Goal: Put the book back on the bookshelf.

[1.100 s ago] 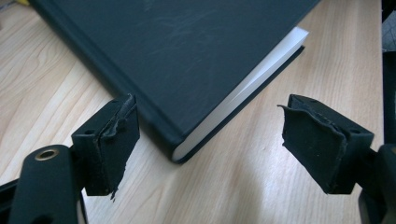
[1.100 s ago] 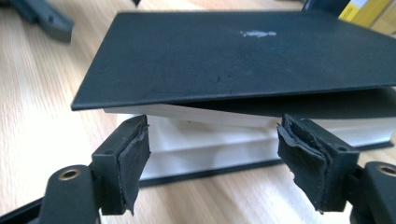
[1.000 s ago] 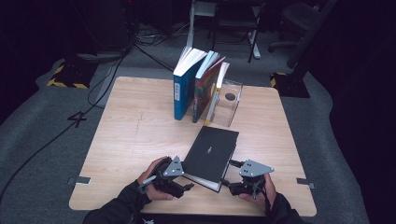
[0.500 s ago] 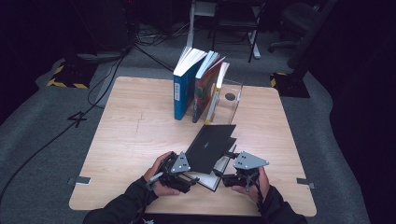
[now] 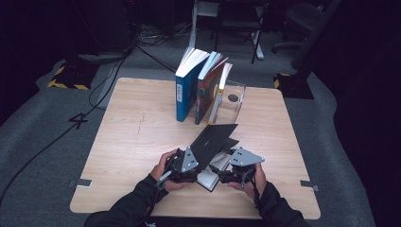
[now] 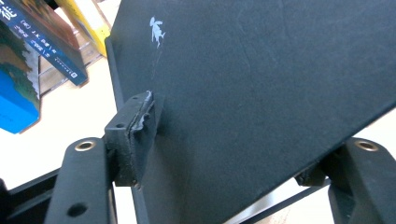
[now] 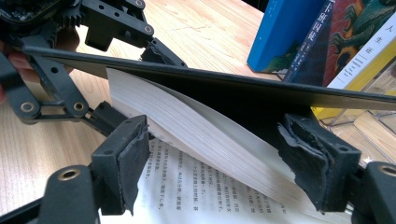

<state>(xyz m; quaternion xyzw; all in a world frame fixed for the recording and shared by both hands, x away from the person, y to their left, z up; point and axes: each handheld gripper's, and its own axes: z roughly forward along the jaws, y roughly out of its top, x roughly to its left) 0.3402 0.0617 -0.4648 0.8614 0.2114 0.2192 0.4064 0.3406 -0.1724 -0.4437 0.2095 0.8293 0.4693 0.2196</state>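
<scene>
A black book (image 5: 213, 141) lies near the table's front edge with its cover (image 6: 261, 79) tilted up and printed pages (image 7: 196, 186) showing beneath. My left gripper (image 5: 197, 163) has just been closing on that cover and a wad of pages. One pad (image 6: 134, 133) presses on the cover's top face, and the other jaw sits beneath it. My right gripper (image 5: 223, 173) stands at the book's right side. Its pads (image 7: 122, 161) are apart over the open page, with the fanned pages (image 7: 205, 135) between them. The left gripper (image 7: 70, 70) is also seen across the book, holding the cover.
A blue book (image 5: 183, 94), a red one (image 5: 206, 90) and a white-and-yellow one (image 5: 220, 92) stand in a clear stand (image 5: 236, 101) at the table's far middle. Bare wood (image 5: 137, 137) lies left of the black book. The table's front edge is close to both hands.
The black book lay flat a second ago; its cover now stands lifted at the left. Both hands have drawn closer together, and the left jaws have closed onto the cover.
</scene>
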